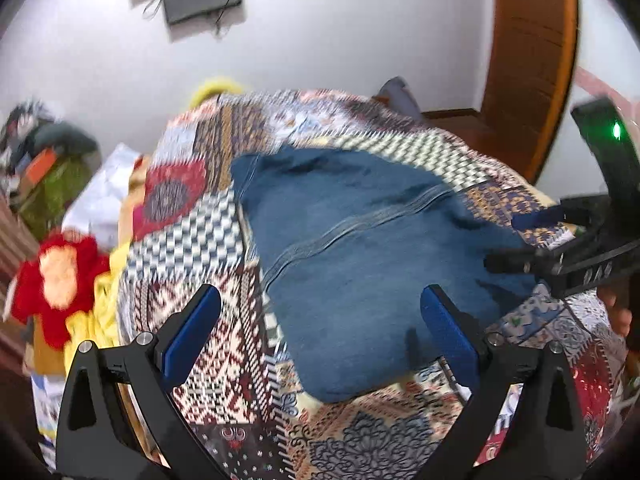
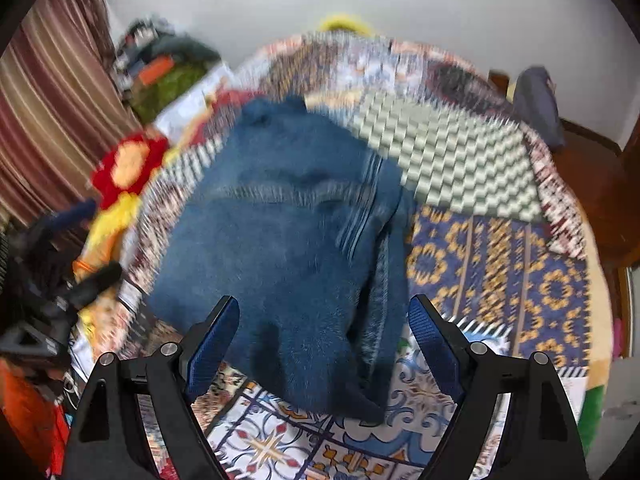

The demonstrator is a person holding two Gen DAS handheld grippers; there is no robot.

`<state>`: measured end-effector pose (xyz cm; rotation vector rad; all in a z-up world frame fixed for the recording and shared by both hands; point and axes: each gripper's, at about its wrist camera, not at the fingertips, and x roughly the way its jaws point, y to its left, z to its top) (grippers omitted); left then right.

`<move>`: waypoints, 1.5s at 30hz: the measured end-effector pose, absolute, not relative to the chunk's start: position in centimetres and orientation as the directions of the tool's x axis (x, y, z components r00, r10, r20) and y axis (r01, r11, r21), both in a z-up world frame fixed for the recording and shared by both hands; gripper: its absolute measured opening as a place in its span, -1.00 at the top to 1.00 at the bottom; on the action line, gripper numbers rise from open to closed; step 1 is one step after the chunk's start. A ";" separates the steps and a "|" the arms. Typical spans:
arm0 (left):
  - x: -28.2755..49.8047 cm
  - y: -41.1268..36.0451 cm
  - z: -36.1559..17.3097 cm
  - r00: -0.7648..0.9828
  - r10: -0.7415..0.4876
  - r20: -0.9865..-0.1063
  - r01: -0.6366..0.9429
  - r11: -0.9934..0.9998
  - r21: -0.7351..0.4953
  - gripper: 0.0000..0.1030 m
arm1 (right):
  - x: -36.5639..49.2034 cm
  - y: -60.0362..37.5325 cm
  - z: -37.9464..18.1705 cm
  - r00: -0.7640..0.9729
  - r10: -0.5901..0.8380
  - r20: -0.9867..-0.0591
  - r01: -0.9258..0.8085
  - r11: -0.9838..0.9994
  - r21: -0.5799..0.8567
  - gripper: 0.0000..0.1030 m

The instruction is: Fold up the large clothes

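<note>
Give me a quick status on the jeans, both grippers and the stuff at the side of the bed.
Blue jeans: folded into a compact bundle, lying on the patchwork bedspread, nothing holding them.
Left gripper: open, fingers apart above the near edge of the jeans, nothing between them.
Right gripper: open, hovering over the jeans, empty.
Red and yellow clothes: unfolded heap at the bed's edge.
</note>
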<state>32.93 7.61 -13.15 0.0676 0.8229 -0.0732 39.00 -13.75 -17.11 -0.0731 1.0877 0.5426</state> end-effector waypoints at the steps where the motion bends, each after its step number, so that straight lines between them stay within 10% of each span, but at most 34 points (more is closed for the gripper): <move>1: 33.2 8.1 -14.0 0.662 -0.043 -0.748 0.083 0.996 0.016 -0.95 | 39.2 -13.4 -17.9 0.332 0.373 -0.867 -0.452 0.869 0.201 -0.65; 14: 32.4 11.0 -20.3 0.604 -0.127 -0.787 0.050 0.991 -0.121 -0.96 | 39.7 -19.7 -21.8 0.251 0.360 -0.899 -0.333 0.904 0.269 -0.78; 27: 31.4 13.2 -16.1 0.654 0.027 -0.756 0.035 0.997 0.066 -0.96 | 39.2 -19.7 -15.9 0.395 0.309 -0.865 -0.391 0.909 0.146 -0.79; 45: 50.1 11.8 -17.6 0.603 -0.045 -0.797 0.017 0.999 -0.044 -0.96 | 51.6 -9.8 -18.2 0.220 0.490 -0.844 -0.383 0.839 0.387 -0.79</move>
